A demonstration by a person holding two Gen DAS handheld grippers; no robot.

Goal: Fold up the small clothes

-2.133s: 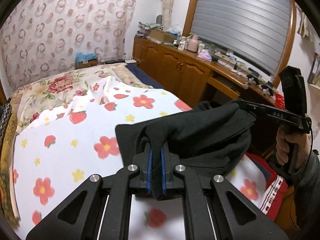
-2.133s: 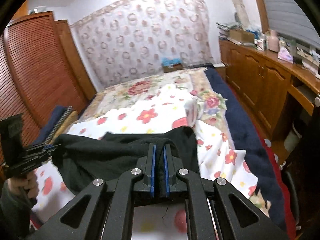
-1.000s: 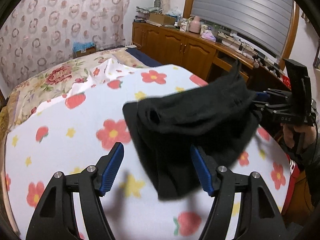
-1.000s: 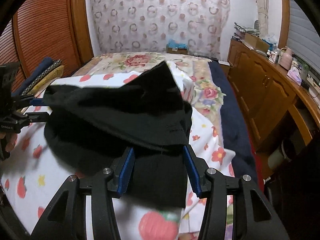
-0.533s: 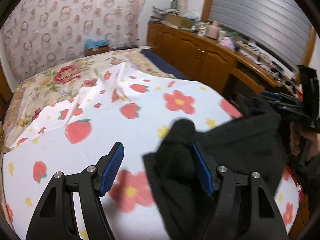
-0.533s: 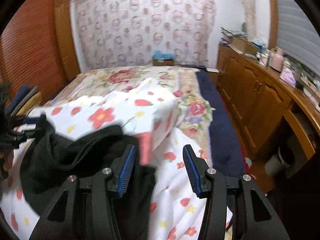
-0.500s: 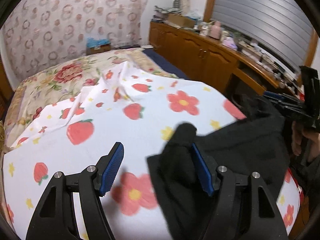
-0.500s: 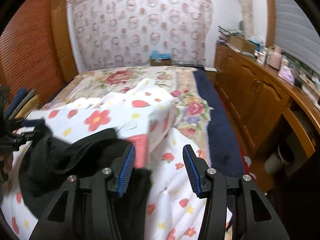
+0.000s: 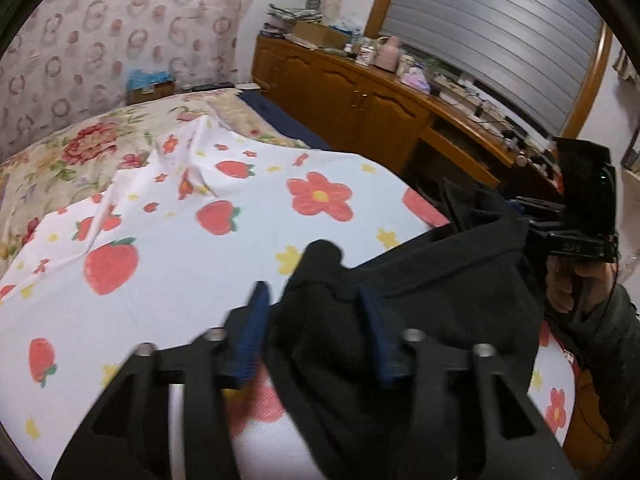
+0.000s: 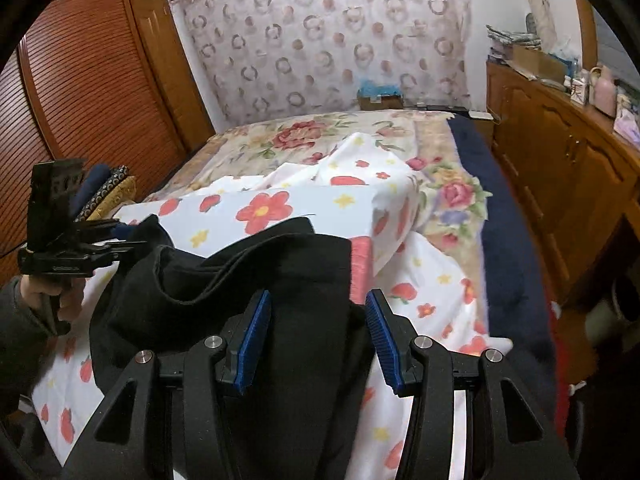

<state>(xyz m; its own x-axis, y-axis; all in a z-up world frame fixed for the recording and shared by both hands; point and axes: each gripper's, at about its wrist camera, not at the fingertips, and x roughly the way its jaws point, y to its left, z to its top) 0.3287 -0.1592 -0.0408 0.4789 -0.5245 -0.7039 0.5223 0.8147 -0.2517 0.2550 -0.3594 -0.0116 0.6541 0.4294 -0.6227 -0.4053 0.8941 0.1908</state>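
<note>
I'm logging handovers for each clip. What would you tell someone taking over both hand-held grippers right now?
Left hand-held gripper: jaws closing, a bunched corner of the black garment between the pads.
Right hand-held gripper: open, black cloth lying between its pads, not pinched.
Garment: crumpled on the flower-print sheet at the near end of the bed.
Done: no neat fold visible yet.
Left: grip both corners, spread it flat, fold.

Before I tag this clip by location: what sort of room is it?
Most likely a home bedroom: a bed under a strawberry-print sheet, a louvred wooden wardrobe beside it, and a long wooden cabinet cluttered with household items.
</note>
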